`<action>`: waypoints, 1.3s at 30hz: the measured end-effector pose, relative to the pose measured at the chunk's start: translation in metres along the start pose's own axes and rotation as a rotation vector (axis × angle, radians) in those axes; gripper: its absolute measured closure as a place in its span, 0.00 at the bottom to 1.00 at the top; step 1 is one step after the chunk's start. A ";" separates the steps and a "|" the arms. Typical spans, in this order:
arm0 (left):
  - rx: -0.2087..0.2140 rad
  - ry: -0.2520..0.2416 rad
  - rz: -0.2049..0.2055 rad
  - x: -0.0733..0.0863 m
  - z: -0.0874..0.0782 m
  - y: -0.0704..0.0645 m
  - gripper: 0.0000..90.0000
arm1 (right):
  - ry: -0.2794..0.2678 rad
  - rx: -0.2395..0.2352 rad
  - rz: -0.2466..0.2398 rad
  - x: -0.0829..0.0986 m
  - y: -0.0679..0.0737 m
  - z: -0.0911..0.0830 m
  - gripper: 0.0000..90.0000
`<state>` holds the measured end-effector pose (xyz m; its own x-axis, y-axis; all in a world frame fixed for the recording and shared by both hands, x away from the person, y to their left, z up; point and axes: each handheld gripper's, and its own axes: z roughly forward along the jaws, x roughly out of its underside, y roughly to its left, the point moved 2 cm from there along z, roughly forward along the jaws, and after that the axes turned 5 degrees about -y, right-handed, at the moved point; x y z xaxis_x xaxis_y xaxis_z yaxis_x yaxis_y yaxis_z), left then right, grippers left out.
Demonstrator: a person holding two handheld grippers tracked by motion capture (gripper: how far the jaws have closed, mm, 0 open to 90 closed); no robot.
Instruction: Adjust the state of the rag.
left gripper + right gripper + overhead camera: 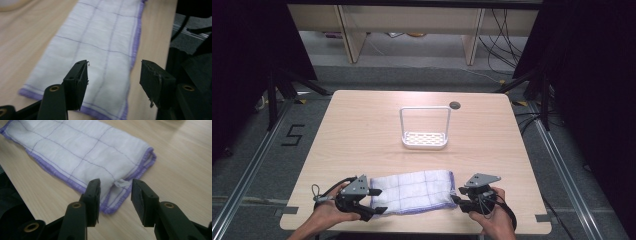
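1. At the near edge of the bench, a folded white cloth with purple grid lines and purple hems lies flat, its long side running along that edge, with one of us at each short end.
2. Beyond the cloth, toward the middle of the bench, stands a white rack with a tall wire loop and a slotted base. It is well apart from the cloth, and we judge it the likely place for the cloth to hang.
3. Our left claw sits at the cloth's left end with its jaws spread wide. In the left gripper view the left claw has one jaw over the fabric and the other just off the near hem, so it straddles that corner without pinching it.
4. Our right claw sits at the cloth's right end. In the right gripper view the right claw is parted, and the cloth shows its hemmed corner and small white tag between the jaws; nothing is clamped yet.
5. We hold both claws low and aimed inward along the cloth because, as we judge it, a grip at each end lets the cloth lift evenly without unfolding.
6. The layered hem at the right end looks loose, so a shallow bite there could catch only the top layer.
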<state>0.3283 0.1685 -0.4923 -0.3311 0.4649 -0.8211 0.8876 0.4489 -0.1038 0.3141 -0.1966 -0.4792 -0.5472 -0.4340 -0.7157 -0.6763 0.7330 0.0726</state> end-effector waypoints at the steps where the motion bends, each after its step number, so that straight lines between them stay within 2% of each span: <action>1: -0.010 0.007 -0.001 -0.001 -0.001 0.005 0.42 | -0.004 0.014 0.006 0.001 -0.001 -0.001 0.67; 2: -0.036 0.000 -0.030 -0.002 0.000 0.011 0.42 | 0.004 0.017 0.014 0.002 -0.002 -0.002 0.67; 4: -0.068 0.011 -0.046 -0.003 0.000 0.020 0.42 | 0.003 0.018 0.019 0.005 -0.002 0.000 0.67; 5: -0.086 0.008 -0.053 -0.003 0.002 0.025 0.42 | -0.011 0.021 0.002 0.007 -0.002 0.003 0.67; 6: -0.107 0.019 -0.064 -0.002 0.004 0.030 0.42 | 0.000 0.015 0.004 0.009 0.000 0.004 0.66; 7: -0.119 0.038 -0.064 -0.002 0.005 0.035 0.42 | 0.008 0.014 -0.005 0.010 0.000 0.007 0.66; 8: -0.120 0.053 -0.065 -0.001 0.006 0.039 0.42 | 0.013 0.014 0.024 0.011 0.003 0.009 0.65; 9: -0.127 0.052 -0.078 -0.001 0.008 0.043 0.41 | 0.012 0.014 0.012 0.012 0.003 0.011 0.64; 11: -0.145 0.067 -0.085 -0.001 0.011 0.049 0.41 | 0.036 0.013 0.030 0.013 0.006 0.013 0.62; 12: -0.148 0.057 -0.102 -0.001 0.014 0.049 0.41 | 0.009 0.023 0.019 0.014 0.006 0.016 0.61; 13: -0.150 0.069 -0.103 -0.001 0.015 0.051 0.41 | 0.033 0.024 0.036 0.014 0.008 0.015 0.61; 14: -0.144 0.085 -0.086 -0.001 0.016 0.053 0.41 | 0.025 0.022 0.026 0.013 0.008 0.016 0.61; 16: -0.157 0.095 -0.085 0.000 0.019 0.054 0.41 | 0.016 0.043 0.006 0.013 0.010 0.018 0.61; 18: -0.162 0.106 -0.083 0.000 0.022 0.055 0.41 | 0.033 0.057 -0.029 0.013 0.013 0.022 0.61; 20: -0.156 0.115 -0.074 0.001 0.023 0.056 0.41 | 0.050 0.062 -0.031 0.013 0.017 0.025 0.62; 21: -0.162 0.115 -0.080 0.001 0.024 0.055 0.41 | 0.051 0.069 -0.054 0.013 0.017 0.027 0.62; 22: -0.157 0.121 -0.068 0.002 0.025 0.056 0.41 | 0.051 0.072 -0.041 0.013 0.020 0.029 0.62; 23: -0.159 0.130 -0.065 0.003 0.026 0.056 0.41 | 0.075 0.074 -0.063 0.014 0.019 0.029 0.62; 25: -0.162 0.138 -0.069 0.004 0.027 0.057 0.41 | 0.092 0.082 -0.072 0.016 0.020 0.033 0.63; 26: -0.168 0.141 -0.064 0.005 0.028 0.057 0.41 | 0.085 0.081 -0.052 0.017 0.021 0.034 0.63; 28: -0.167 0.149 -0.059 0.006 0.029 0.057 0.42 | 0.082 0.085 -0.058 0.017 0.019 0.034 0.63; 30: -0.156 0.154 -0.066 0.007 0.030 0.056 0.43 | 0.086 0.082 -0.023 0.018 0.020 0.033 0.63; 31: -0.149 0.160 -0.048 0.007 0.030 0.057 0.45 | 0.080 0.083 -0.049 0.018 0.018 0.033 0.63; 33: -0.140 0.157 -0.055 0.009 0.031 0.056 0.48 | 0.085 0.083 -0.003 0.019 0.018 0.032 0.65; 35: -0.131 0.160 -0.051 0.009 0.030 0.056 0.53 | 0.077 0.079 -0.015 0.020 0.016 0.032 0.69; 36: -0.128 0.155 -0.054 0.009 0.030 0.055 0.55 | 0.083 0.076 0.001 0.021 0.017 0.031 0.71; 38: -0.122 0.154 -0.036 0.009 0.029 0.055 0.61 | 0.077 0.067 -0.009 0.021 0.016 0.031 0.78; 39: -0.121 0.154 -0.031 0.009 0.028 0.054 0.65 | 0.087 0.053 0.011 0.020 0.017 0.030 0.81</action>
<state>0.3826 0.1755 -0.5210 -0.4108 0.5568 -0.7220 0.8342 0.5490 -0.0512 0.3062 -0.1771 -0.5136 -0.5968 -0.4679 -0.6519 -0.6444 0.7636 0.0418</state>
